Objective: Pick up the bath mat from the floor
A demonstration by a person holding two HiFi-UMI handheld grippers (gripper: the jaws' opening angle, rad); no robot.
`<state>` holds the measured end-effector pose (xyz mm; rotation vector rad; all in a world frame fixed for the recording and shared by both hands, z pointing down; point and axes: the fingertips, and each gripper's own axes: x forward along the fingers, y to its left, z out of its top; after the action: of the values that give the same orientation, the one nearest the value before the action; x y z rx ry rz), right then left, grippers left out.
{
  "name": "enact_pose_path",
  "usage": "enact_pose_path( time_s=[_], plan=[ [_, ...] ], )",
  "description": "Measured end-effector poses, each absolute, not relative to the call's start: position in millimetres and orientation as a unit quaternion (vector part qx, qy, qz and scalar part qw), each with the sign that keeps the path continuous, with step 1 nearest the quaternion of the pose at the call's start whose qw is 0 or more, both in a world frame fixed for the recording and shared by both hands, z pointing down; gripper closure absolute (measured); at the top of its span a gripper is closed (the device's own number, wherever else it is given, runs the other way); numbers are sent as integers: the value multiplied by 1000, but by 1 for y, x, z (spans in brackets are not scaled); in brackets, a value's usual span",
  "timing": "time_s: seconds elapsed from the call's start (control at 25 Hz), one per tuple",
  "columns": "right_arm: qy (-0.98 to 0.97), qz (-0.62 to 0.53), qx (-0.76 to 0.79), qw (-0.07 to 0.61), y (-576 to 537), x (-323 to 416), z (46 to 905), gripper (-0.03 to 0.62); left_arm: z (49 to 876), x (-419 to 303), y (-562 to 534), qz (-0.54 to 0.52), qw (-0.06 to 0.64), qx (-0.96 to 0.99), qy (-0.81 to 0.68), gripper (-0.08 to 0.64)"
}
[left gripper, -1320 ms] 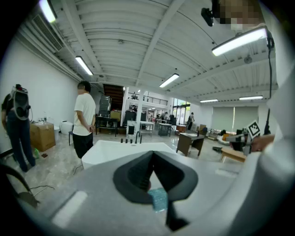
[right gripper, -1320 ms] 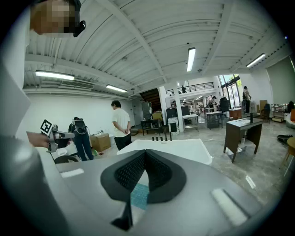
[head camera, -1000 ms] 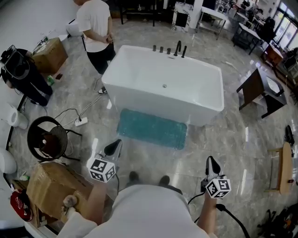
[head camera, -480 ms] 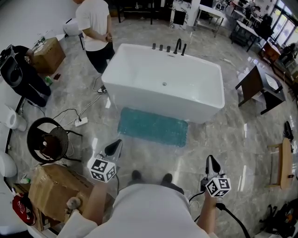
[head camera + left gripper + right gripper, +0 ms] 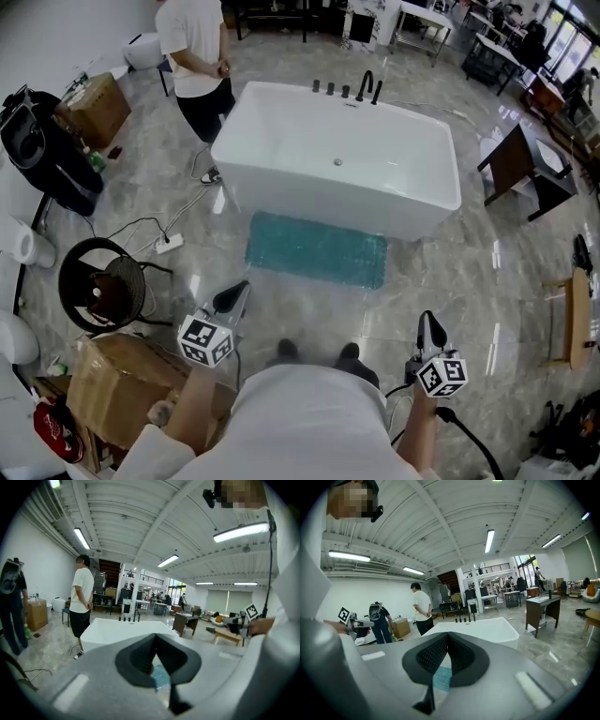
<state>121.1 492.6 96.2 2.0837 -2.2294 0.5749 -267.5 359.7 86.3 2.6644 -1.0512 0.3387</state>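
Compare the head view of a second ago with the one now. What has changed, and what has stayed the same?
The wearer has shifted slightly: the bathtub and bath mat sit a little higher and further right in the head view. Nothing was gripped or released. The left gripper and right gripper stay shut and empty; the mat still lies flat before the tub.

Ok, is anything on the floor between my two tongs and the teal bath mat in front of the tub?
Nothing visible. Only bare floor lies between the left tongs, the right tongs and the bath mat. The power strip lies off to the left, clear of the path.
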Motion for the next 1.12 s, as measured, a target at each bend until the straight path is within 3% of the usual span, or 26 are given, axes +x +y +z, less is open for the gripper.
enact_pose_path(
  time_s=[0.36,0.64,1.0,1.12],
  plan=[
    [-745,185,641,17,488,60,101,588,102,-301,357,133,148,920,-338,561],
    [-760,181,621,56,486,25,111,588,103,-313,354,97,175,925,-322,561],
    [-776,190,600,37,475,17,105,588,103,-311,350,106,164,929,-314,561],
    [-784,201,588,-5,469,17,101,588,107,-308,349,104,178,930,-304,561]
  ],
)
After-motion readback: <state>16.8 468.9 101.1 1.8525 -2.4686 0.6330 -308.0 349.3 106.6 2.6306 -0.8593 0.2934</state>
